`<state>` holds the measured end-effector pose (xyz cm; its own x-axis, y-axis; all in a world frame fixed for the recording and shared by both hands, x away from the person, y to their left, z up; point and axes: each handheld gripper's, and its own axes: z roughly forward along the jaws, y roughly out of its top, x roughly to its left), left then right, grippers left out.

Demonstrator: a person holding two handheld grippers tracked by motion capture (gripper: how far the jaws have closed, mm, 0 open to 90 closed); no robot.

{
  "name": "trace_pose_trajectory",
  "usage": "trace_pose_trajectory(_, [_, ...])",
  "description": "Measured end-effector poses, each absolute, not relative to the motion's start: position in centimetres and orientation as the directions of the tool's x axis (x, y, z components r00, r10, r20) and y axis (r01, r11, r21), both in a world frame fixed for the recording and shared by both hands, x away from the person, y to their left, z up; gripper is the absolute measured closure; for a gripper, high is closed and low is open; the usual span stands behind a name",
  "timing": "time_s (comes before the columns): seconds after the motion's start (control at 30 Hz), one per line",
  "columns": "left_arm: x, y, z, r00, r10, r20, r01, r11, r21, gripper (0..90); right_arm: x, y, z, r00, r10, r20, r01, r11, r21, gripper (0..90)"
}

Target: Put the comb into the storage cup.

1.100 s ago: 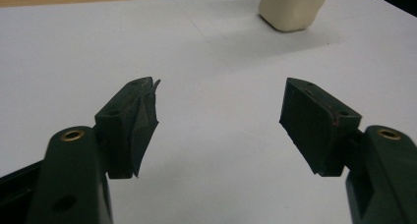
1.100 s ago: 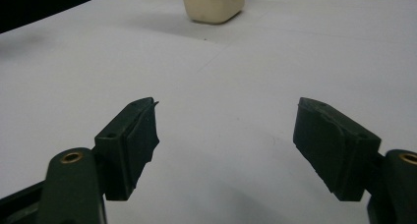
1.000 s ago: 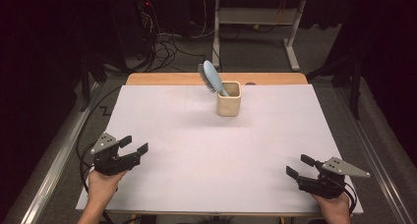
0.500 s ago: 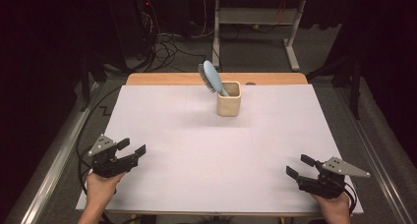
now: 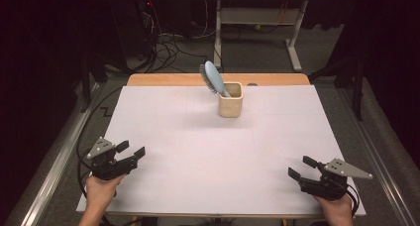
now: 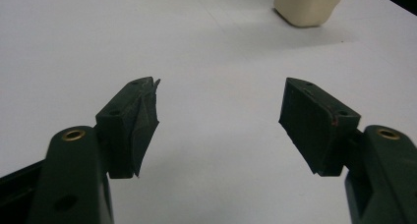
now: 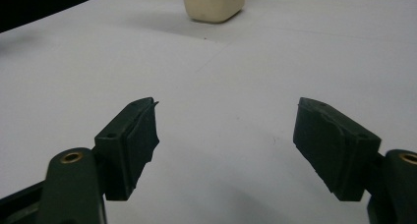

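Jaws of the left gripper at seven o'clock and the right gripper at five were held apart, empty; the hairbrush was propped in the cup at twelve.

The person's left hand holds the left gripper low at the near left corner, jaws apart with nothing between them, pointing forward and inward, while the right hand holds the right gripper at the near right, likewise parted and unladen.
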<state>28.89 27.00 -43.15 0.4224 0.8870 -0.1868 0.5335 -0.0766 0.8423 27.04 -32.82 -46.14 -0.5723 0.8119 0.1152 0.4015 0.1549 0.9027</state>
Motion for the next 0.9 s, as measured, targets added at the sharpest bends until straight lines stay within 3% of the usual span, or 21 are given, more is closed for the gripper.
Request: trace_pose_trajectory(0.9, [28.6,27.3,-44.7,0.397,0.895,-0.205,0.547,-0.051,0.835,31.5,27.0,-32.8,-46.1,-0.572,0.812,0.114,0.402,0.157,0.902,25.1])
